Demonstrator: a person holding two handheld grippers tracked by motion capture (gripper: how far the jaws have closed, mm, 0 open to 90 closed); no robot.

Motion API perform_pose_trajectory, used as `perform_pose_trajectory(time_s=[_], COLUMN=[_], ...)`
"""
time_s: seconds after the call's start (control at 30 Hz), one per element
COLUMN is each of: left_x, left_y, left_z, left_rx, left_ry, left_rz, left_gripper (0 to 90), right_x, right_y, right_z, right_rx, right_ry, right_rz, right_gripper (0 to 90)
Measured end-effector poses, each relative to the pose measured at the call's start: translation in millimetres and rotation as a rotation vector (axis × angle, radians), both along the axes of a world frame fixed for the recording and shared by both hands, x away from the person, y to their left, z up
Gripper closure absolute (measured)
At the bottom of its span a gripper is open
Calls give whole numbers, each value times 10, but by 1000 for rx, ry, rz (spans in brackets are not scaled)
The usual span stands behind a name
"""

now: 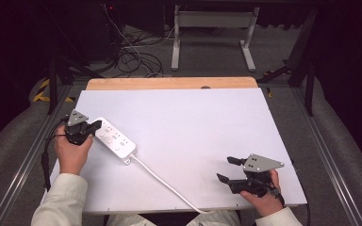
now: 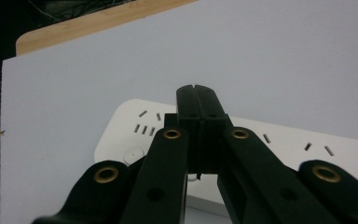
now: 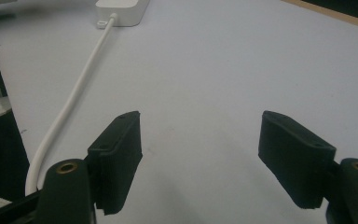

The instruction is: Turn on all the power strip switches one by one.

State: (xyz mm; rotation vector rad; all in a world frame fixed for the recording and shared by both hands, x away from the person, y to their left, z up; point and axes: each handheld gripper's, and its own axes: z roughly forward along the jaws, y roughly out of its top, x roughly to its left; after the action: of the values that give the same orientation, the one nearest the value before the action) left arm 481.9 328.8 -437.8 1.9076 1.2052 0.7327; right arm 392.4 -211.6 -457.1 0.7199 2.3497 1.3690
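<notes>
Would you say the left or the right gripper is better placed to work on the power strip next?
Left. The left gripper, jaws shut, hovers right over the power strip; the right gripper sits open, far across the table.

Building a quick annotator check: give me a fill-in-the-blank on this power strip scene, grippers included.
1. The left gripper has its jaws ____ over the white power strip.
2. The right gripper has its jaws ____, with nothing between them.
3. The power strip's white cable runs off the ____ edge of the white board.
4. Beyond the board's far edge shows a strip of ____ tabletop.

Missing words: shut; open; near; wooden
</notes>
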Motion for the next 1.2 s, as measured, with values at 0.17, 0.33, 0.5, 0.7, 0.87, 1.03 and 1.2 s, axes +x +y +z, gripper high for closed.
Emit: perform_pose_trajectory(time_s=[0.17,0.33,0.5,0.7,0.87,1.03,1.2], left_x=[56,98,141,177,193,199,201], left_y=[127,222,287,316,310,305,281], left_z=[-61,-113,-191,-246,-274,-297,-312], left_rx=[19,17,0,-11,-9,-6,0], left_ry=[-3,-7,10,18,30,41,56], left_rz=[30,64,103,120,121,117,104], left_gripper=[899,899,899,899,899,899,899], right_x=[-3,0,2,4,3,3,3], right_y=[2,3,3,4,-1,-1,-2], right_z=[-2,-5,-6,-10,-8,-8,-7], right_rx=[0,-2,0,0,1,1,2], right_ry=[2,3,4,7,7,7,7], right_rz=[-1,-5,-6,-5,-7,-6,-6], right_gripper=[303,303,303,303,303,303,303])
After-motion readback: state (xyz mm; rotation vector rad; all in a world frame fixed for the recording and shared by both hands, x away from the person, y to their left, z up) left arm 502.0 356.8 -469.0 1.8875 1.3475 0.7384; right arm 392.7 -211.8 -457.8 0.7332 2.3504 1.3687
